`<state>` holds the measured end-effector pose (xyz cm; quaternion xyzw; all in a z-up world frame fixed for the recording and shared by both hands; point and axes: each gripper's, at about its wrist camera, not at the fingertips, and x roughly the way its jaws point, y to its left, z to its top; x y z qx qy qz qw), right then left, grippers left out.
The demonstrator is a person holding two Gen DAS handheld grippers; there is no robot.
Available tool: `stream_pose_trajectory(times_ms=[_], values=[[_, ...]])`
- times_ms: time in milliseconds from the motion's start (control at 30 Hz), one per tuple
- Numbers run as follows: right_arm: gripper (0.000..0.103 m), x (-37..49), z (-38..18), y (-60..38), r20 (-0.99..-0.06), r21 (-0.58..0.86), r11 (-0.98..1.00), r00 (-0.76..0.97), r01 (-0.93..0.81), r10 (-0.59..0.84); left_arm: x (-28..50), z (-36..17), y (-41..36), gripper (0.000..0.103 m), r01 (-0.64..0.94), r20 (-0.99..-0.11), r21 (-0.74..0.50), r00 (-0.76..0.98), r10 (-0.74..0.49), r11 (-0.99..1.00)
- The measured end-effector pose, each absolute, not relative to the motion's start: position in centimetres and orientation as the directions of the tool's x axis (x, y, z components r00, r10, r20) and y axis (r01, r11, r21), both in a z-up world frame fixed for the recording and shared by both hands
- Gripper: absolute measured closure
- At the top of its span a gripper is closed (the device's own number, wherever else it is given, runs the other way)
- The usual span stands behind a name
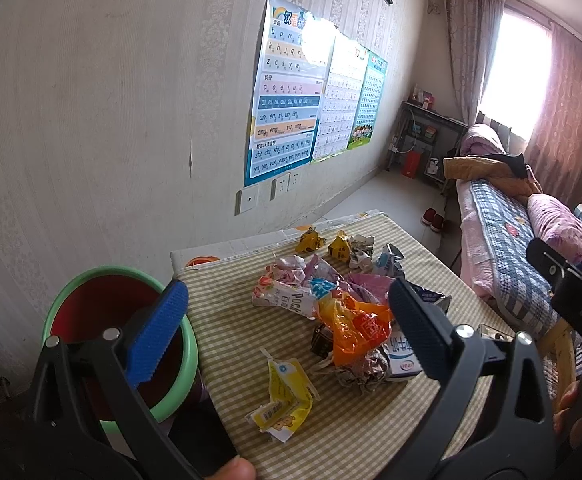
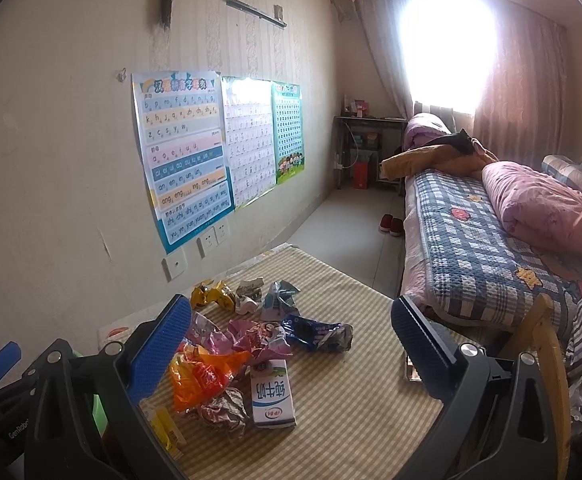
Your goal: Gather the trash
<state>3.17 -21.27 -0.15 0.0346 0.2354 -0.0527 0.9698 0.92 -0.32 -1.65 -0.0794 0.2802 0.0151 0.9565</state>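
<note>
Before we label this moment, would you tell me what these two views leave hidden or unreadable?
- Bin bottom: left view, left gripper arm covers it; right view shows only a green sliver.
- Flat object at the table edge: right view, right gripper finger hides most.
- Window: overexposed in both views.
- Middle poster: print too small.

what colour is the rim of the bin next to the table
Light green, with a red inside. The bin shows best in the left wrist view, at the table's left edge.

My left wrist camera looks down from close above the table's (image 1: 371,432) near left edge; my right sits further right. Both face the postered wall (image 2: 71,160), sharing the wrapper pile (image 1: 339,304).
</note>
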Motion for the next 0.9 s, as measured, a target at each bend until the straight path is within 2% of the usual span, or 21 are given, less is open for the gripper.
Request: stream_pose_trajectory(times_ms=[900], values=[[0.007,3.42,-0.83,-21.14,-0.465,0.023,0.989,0.878,0.144,-0.116,1.07,-2.39,-0.56,0.005,-0.068,-0.548,-0.124,0.837,-0.012,0.990]])
